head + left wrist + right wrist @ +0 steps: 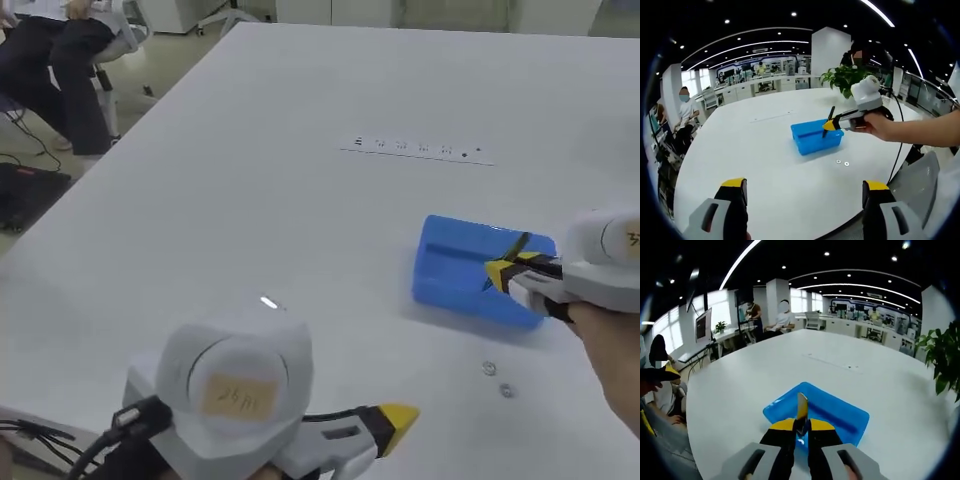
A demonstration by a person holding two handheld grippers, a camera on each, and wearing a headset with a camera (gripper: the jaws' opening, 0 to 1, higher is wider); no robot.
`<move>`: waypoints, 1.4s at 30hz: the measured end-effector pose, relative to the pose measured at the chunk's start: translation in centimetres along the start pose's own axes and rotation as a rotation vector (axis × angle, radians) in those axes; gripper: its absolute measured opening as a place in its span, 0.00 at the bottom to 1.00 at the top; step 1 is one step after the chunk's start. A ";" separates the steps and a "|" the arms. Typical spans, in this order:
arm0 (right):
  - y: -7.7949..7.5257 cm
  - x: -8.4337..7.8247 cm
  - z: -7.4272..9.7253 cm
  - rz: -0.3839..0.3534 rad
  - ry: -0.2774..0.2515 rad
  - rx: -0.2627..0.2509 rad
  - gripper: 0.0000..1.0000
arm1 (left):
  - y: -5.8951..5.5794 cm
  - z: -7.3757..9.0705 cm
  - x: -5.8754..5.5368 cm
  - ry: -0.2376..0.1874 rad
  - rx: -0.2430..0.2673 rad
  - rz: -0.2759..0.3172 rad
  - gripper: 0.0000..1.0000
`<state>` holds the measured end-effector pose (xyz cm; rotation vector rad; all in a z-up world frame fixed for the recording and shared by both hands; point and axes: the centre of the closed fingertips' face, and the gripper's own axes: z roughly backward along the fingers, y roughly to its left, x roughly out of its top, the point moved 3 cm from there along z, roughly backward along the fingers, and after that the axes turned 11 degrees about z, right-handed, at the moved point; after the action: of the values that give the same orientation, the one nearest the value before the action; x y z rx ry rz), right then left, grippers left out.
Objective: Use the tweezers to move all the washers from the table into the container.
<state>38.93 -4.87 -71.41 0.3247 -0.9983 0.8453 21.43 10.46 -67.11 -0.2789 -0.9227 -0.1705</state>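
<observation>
The right gripper (801, 427) pinched the tweezers (802, 409) nearly shut over the blue box (842, 412), maybe to drop one in, though the tips looked bare, while two washers (489, 368) lay at the box's 6 o'clock.

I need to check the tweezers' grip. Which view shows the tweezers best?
The left gripper view: the tweezers stick out side-on from the right hand-held gripper, over the blue container. The right gripper view shows them foreshortened; the head view, small and dark.
</observation>
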 end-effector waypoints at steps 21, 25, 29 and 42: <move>3.6 -3.3 3.1 -0.046 0.017 0.049 0.05 | -0.8 0.1 -0.4 -0.003 -0.026 -0.013 0.99; 4.4 -4.8 2.7 -0.059 0.052 0.073 0.05 | -0.5 0.2 -0.5 -0.001 -0.017 -0.012 0.99; 4.9 -5.8 2.6 -0.058 0.079 0.087 0.05 | -0.3 0.3 -0.6 0.002 -0.011 -0.007 0.99; 4.9 -6.4 3.0 -0.079 0.093 0.099 0.05 | -0.6 0.0 -0.6 0.010 -0.012 -0.018 0.99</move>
<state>31.74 -6.45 -75.83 0.4038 -0.8538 0.8319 20.90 9.90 -67.45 -0.2809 -0.9147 -0.1938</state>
